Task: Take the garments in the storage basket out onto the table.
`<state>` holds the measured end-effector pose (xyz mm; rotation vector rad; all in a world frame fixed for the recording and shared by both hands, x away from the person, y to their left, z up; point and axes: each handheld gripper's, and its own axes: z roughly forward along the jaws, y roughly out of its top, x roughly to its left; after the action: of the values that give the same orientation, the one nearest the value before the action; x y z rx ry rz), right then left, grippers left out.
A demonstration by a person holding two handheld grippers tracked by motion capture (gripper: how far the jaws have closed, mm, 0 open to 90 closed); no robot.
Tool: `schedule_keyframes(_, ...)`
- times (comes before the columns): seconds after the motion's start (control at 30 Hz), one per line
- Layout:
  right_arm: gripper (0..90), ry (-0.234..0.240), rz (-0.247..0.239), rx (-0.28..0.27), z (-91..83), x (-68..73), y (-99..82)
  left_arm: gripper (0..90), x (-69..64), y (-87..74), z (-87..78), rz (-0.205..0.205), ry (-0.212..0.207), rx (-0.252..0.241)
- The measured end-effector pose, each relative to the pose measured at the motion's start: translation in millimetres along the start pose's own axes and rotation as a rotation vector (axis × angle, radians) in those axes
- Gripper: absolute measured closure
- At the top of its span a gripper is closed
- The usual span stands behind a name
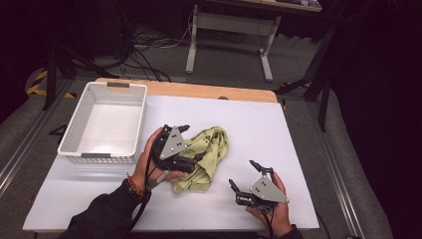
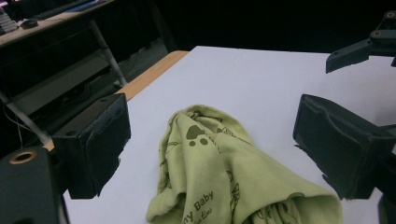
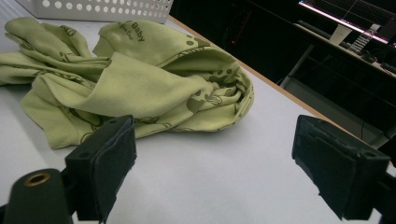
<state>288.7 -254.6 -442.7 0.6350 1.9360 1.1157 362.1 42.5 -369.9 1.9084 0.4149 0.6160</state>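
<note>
Pale green baby garment [image 1: 206, 157] lies crumpled near the middle of the white bench [image 1: 278, 134], printed with dark paw marks and the word "Baby". White perforated basket [image 1: 104, 122] stands at the bench's far left, apart from the garment; nothing is visible inside it in the high view.

Left hand [image 1: 149, 162] comes in from the bottom left, dark sleeve and a beaded bracelet at the wrist, forearm angled up and to the right. It holds the left gripper [image 1: 191, 144] at the garment's left edge, grey plate facing up. In the left gripper view the two jaws stand wide apart, one on each side of the garment [image 2: 219, 177], which lies on the bench between and ahead of them. The pads [image 2: 100, 140] are clear of the cloth; nothing is gripped.

Right hand [image 1: 271, 206] sits low at the bottom right of the bench, palm cupping the right gripper [image 1: 244, 175] from below, jaws pointing up and left toward the garment. Gripper is near the garment's right edge but apart from it. In the right gripper view the jaws are spread wide with bare bench between them, holding nothing; the garment [image 3: 135, 79] lies ahead, with the basket [image 3: 102, 9] behind it.
</note>
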Motion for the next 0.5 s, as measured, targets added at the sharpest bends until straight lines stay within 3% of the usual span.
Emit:
schedule_keyframes(0.33, 14.7, -0.002, 0.002, -0.005, -1.7, -0.6, 0.9, 10.8, -1.5, 3.4, -7.8, 0.075, 0.011, -0.006)
schedule_keyframes(0.5, 14.7, 0.001, -0.006, -0.016, -3.9, 1.5, 3.4, 10.8, -2.4, 4.7, -11.3, 0.091, 0.015, -0.014)
